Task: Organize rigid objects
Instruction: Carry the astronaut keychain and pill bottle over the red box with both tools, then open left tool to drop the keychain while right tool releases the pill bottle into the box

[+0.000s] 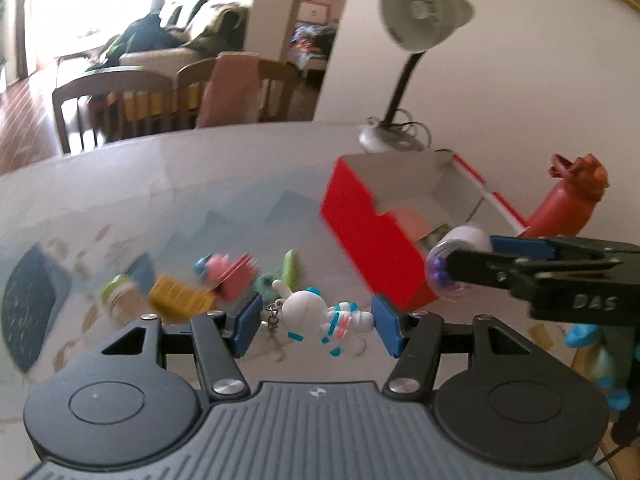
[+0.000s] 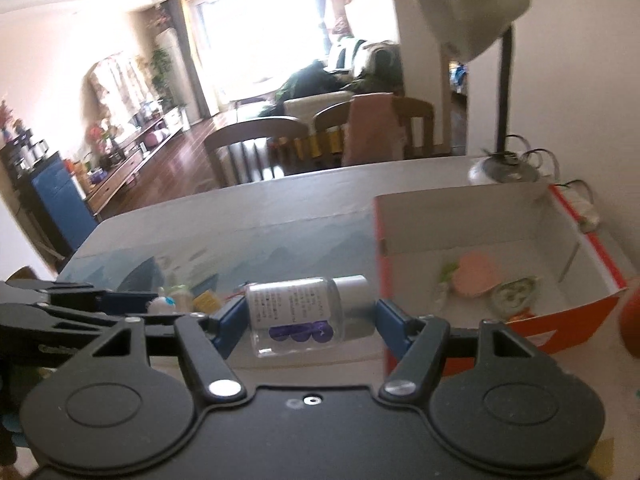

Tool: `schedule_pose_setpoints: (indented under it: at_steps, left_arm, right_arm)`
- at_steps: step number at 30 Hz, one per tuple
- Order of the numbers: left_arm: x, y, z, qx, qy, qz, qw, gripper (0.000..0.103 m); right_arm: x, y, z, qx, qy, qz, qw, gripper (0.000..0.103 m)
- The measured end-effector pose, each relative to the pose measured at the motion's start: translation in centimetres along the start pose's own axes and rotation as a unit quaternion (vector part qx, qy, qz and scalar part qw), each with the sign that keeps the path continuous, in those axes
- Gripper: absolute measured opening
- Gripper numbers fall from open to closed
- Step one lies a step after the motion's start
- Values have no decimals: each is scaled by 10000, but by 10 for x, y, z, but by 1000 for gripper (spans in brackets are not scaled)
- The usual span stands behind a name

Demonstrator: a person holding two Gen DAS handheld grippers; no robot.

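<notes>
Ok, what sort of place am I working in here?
Most likely a home dining area open to a living room: wooden chairs at the table, a sofa by a bright window, and a desk lamp.

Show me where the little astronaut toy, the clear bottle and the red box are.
astronaut toy [image 1: 310, 312], left wrist view, on its white body.
clear bottle [image 2: 294, 312], right wrist view, on its labelled side.
red box [image 1: 360, 224], left wrist view, on its red outer wall.

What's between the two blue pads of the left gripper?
A white astronaut keychain, held sideways between the left gripper pads. The left wrist view shows it.
</notes>
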State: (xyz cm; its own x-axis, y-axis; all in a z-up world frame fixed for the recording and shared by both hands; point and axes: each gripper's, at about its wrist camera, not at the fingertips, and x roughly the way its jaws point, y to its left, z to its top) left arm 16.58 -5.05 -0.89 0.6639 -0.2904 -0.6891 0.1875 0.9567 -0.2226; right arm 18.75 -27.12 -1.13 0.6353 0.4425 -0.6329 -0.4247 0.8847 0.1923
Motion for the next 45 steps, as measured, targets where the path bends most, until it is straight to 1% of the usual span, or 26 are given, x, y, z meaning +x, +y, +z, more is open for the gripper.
schedule_pose_setpoints:
  at_steps: [6, 16, 22, 25, 32, 38, 41, 45]
  left_arm:
    - [18, -35, 27, 329, -33, -117, 9994, 60]
    - [71, -81, 62, 584, 170, -239, 9979, 60]
    - [108, -101, 74, 695, 360, -253, 9966, 60]
    - [127, -110, 80, 748, 417, -241, 9960, 60]
    - [171, -131, 87, 983, 562, -127, 9935, 60]
    - [205, -139, 97, 954, 691, -42, 9930, 60]
    - [219, -141, 101, 968, 754, -25, 9924, 60]
    - [241, -141, 102, 976, 903, 107, 9911, 60]
  right_arm:
    - [4, -33, 8, 75, -34, -298, 9995, 69]
    - [19, -87, 14, 103, 35, -799, 9967, 69]
    - [29, -112, 13, 42, 119, -1020, 9947, 69]
    - [38, -123, 16, -88, 190, -1125, 9934, 69]
    - [65, -152, 15, -217, 416, -1402, 9890, 69]
    - [78, -165, 12, -301, 609, -1437, 9873, 69]
    - [88, -166, 10, -451, 738, -1414, 9862, 69]
    - [100, -163, 7, -701, 877, -1368, 9842, 69]
